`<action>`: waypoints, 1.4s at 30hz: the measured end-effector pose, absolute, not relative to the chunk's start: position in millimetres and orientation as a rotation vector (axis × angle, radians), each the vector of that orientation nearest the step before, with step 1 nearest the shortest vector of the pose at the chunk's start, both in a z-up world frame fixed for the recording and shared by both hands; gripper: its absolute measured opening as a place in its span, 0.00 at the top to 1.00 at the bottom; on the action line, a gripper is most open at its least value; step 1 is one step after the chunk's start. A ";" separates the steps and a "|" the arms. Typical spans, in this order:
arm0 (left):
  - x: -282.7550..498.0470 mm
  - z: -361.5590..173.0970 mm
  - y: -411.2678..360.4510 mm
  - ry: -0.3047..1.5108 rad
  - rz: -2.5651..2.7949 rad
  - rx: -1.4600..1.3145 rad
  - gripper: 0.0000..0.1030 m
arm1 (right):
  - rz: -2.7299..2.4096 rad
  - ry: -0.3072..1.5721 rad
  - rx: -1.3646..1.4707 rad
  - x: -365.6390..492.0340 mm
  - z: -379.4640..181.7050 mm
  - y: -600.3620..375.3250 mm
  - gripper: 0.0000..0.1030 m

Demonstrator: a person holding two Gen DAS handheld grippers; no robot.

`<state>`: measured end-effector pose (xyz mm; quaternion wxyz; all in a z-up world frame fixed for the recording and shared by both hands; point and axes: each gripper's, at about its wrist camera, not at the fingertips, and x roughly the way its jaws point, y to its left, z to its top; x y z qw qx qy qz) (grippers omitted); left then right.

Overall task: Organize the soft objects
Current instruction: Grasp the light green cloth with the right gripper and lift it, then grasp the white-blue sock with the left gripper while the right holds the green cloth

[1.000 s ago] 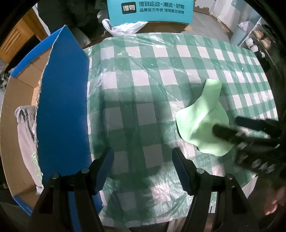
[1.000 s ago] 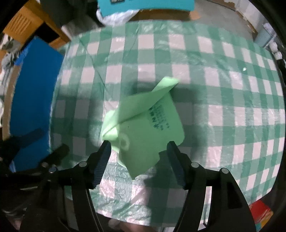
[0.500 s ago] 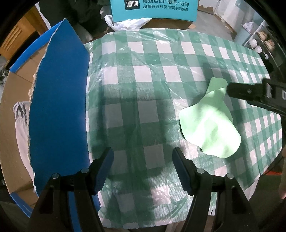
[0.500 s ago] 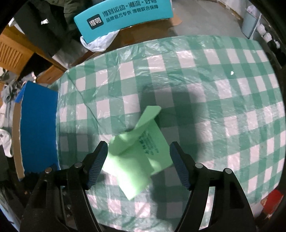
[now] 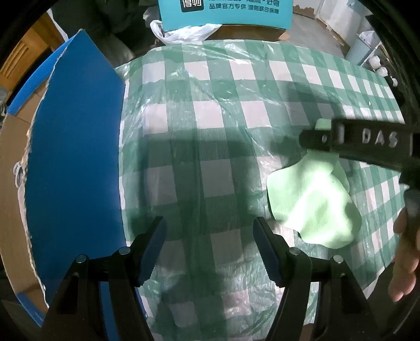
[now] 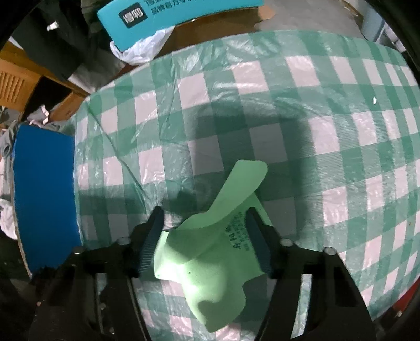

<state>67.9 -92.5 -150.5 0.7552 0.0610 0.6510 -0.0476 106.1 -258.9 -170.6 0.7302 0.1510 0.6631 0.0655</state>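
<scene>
A pale green soft foam piece (image 6: 210,251) with a curled-up flap and dark printed text lies on the green-and-white checked tablecloth (image 6: 288,131). My right gripper (image 6: 203,228) points down over it. Its jaws are closing with the piece between them, and the right pad sits over the sheet rather than squeezing it. In the left wrist view the same green piece (image 5: 312,199) lies at the right, under a black finger (image 5: 354,141) of the right gripper. My left gripper (image 5: 210,236) hangs open above bare cloth, left of the piece, with nothing between its fingers.
An open cardboard box with a blue flap (image 5: 76,157) stands along the table's left edge, with grey cloth inside. A teal printed box (image 5: 225,13) and a white plastic bag (image 5: 183,34) sit beyond the far edge. A person's hand (image 5: 404,262) shows at the right.
The right gripper has dropped over the green piece and its jaws have narrowed around it. The left gripper has sunk a little closer to the cloth, jaws unchanged.
</scene>
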 end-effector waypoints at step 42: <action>50.1 -133.1 -174.7 1.422 -0.216 0.086 0.31 | 0.118 1.190 0.404 21.5 -77.7 -365.4 0.94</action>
